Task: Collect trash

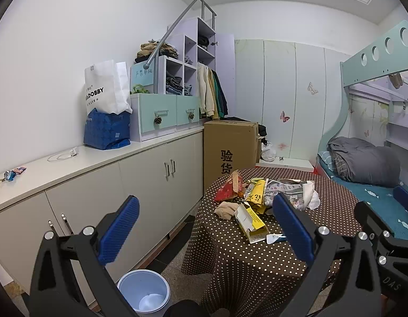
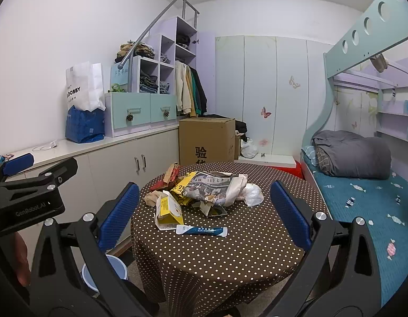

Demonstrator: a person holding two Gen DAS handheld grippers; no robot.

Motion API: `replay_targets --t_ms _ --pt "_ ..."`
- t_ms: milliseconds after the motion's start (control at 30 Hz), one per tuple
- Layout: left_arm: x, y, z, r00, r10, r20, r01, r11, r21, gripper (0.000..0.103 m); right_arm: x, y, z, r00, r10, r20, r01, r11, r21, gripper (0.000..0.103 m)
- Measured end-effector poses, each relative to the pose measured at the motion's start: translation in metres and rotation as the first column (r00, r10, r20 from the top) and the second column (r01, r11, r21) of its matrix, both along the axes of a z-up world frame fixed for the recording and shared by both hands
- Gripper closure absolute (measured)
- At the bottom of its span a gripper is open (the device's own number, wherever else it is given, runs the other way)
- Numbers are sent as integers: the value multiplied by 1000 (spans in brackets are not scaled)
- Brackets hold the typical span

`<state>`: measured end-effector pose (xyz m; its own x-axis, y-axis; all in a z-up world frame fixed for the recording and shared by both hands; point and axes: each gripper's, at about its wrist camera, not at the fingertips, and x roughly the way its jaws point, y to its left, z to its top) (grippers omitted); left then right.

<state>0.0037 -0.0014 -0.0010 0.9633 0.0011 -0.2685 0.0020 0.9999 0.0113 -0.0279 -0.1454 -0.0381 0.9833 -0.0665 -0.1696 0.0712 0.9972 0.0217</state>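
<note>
The white shopping bag (image 1: 105, 87) on the counter (image 1: 72, 162) carries the letters "DOBBY" in black, the start of the word hidden in a fold. The tall cardboard box (image 1: 230, 148) on the floor is printed with two large Chinese characters. In the right wrist view the body of the left gripper (image 1: 205, 227) reads "GenRobot.AI", and in the left wrist view "DAS" shows on the body of the right gripper (image 2: 204, 212). A yellow wrapper (image 2: 184, 186) in the trash pile bears a black "2", and the blue and white sachet (image 2: 202, 230) has small print too fine to read.

The trash sits on a round table (image 2: 217, 259) covered in a brown cloth with white dots: a red packet (image 1: 229, 189), crumpled newspaper (image 2: 212, 187), a white plastic bag (image 2: 252, 194), an open yellow carton (image 2: 168, 211) and the sachet nearest the front edge. A light blue bin (image 1: 144, 290) stands on the floor just left of the table, beside the grey cabinets (image 1: 151, 185).

Both grippers hang in front of the table with their blue pads spread wide and nothing between them. A blue bag (image 1: 106, 129) props up the white one, stepped shelves (image 1: 183, 74) hold folded clothes, and a bunk bed (image 2: 362, 198) with a grey quilt (image 2: 351, 157) fills the right side of the room.
</note>
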Motion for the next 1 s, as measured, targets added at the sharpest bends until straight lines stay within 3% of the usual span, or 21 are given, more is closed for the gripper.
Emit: replay_targets --t_ms 1000 --pt "1 -2 -1 1000 -2 0 2 1000 4 4 -2 -3 2 1000 2 -2 -2 1000 -3 6"
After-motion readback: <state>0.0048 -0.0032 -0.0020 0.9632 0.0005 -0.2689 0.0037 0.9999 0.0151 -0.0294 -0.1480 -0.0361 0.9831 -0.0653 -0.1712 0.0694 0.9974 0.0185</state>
